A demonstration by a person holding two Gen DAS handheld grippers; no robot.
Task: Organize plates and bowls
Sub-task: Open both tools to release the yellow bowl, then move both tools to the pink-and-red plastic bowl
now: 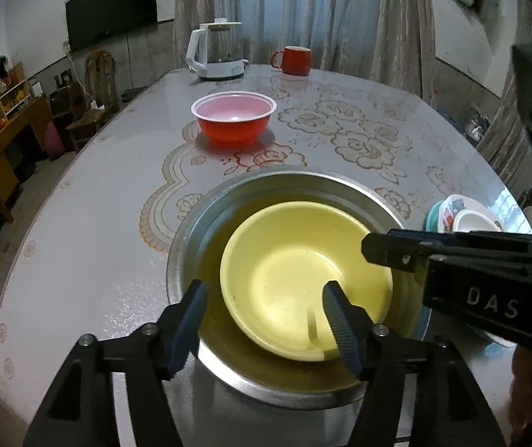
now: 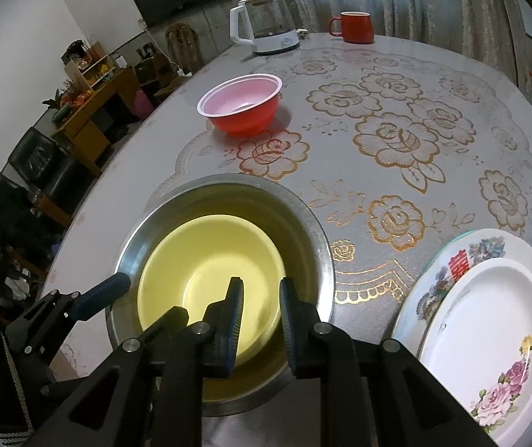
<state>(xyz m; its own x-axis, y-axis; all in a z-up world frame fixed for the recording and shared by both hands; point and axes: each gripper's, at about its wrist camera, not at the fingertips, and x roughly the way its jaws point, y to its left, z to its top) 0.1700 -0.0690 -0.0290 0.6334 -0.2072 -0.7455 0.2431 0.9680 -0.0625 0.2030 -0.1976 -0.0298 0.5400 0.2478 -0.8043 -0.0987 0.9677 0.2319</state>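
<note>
Yellow bowl (image 1: 303,279) sits nested inside the steel basin (image 1: 187,246) right in front of me, leaning toward the near right side of the basin. It looks like thin melamine or plastic, so I'd guess light, stiff and a bit slick with that glossy finish. The rim is the only sensible place to pinch; the walls are too smooth and curved.

My left gripper (image 1: 266,320) is spread wide, its fingers straddling the bowl's near rim without pressing it. The right gripper (image 2: 262,320) has its fingers released too, with just a narrow gap, hanging over the bowl's right rim and holding nothing.

The red bowl (image 2: 241,106) further out looks like thin disposable plastic, easy to crush. The 2 plates (image 2: 489,327) stacked on my right look ceramic: heavier and chippable, so edge grips only.
</note>
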